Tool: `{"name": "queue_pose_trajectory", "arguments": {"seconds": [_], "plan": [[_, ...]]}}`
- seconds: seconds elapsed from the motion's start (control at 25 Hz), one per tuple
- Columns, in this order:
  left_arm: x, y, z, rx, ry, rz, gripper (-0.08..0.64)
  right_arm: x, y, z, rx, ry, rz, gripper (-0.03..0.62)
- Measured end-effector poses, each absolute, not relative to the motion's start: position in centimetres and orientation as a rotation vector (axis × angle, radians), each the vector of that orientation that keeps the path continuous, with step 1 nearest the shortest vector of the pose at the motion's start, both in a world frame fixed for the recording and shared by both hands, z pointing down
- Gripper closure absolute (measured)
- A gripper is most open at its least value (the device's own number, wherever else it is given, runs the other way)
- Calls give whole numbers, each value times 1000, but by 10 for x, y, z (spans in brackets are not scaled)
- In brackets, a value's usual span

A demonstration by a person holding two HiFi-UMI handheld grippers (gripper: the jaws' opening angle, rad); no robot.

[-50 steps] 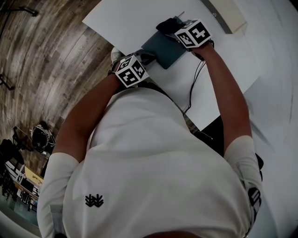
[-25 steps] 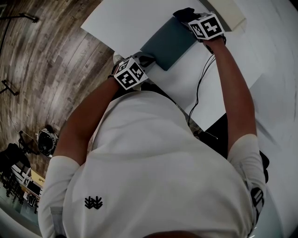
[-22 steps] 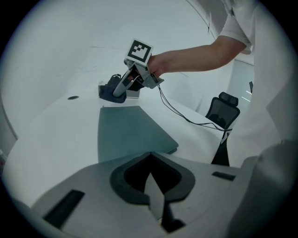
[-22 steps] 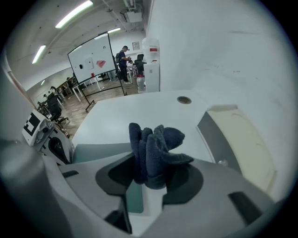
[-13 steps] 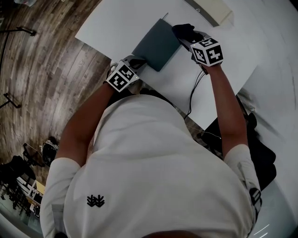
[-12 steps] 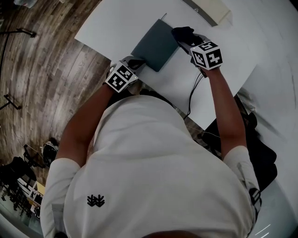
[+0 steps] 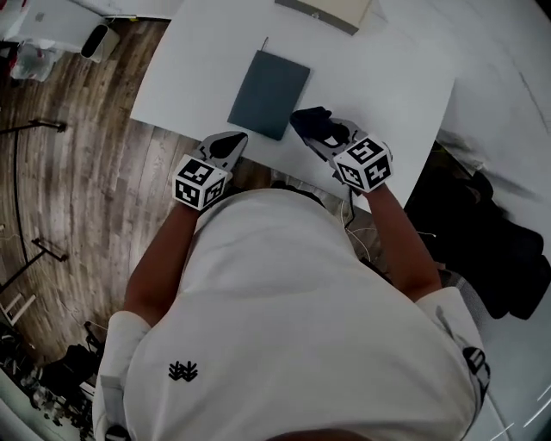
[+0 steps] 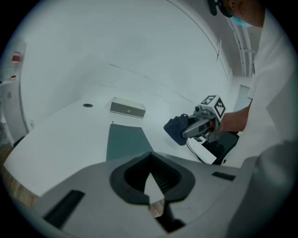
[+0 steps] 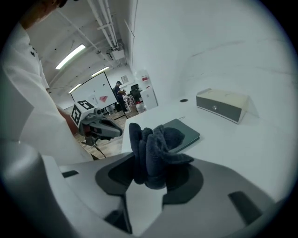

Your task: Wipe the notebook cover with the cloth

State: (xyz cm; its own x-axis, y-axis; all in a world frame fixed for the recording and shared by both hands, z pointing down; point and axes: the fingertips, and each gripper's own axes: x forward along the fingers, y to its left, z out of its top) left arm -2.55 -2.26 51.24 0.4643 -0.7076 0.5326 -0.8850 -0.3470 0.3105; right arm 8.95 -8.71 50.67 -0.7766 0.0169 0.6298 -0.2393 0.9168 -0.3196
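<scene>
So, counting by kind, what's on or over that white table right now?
teal notebook: 1
dark cloth, clamped in the right gripper: 1
beige box: 1
grippers, that one plus the empty left gripper: 2
Total: 5

No legible text, labels or numbers anywhere

I wear a white T-shirt [image 7: 293, 327] with 2 short sleeves and 1 small black emblem [image 7: 180, 371]. Far right of that emblem, dark print [image 7: 476, 366] marks a sleeve. Above the emblem, my left gripper [image 7: 231, 139] is grey with black-lined fingers and a white cube [image 7: 200, 183] of black squares. Up and right, my right gripper [image 7: 325, 139] matches, trailing a thin black cable [image 7: 349, 207].
</scene>
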Motion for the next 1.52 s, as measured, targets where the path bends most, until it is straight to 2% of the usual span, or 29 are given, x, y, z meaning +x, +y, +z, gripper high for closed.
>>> {"name": "queue_pose_trajectory", "arguments": {"seconds": [0.32,0.72,1.52], "plan": [[-56,-8,476,2304,-1198,410,554,80,-37,483,543,-2494,643,431],[-104,24,423,2484,-1059,336,554,33,21,442,843,-2537,605,431],[-130,69,402,2578,-889,264,554,7,99,418,1022,-2494,596,433]]}}
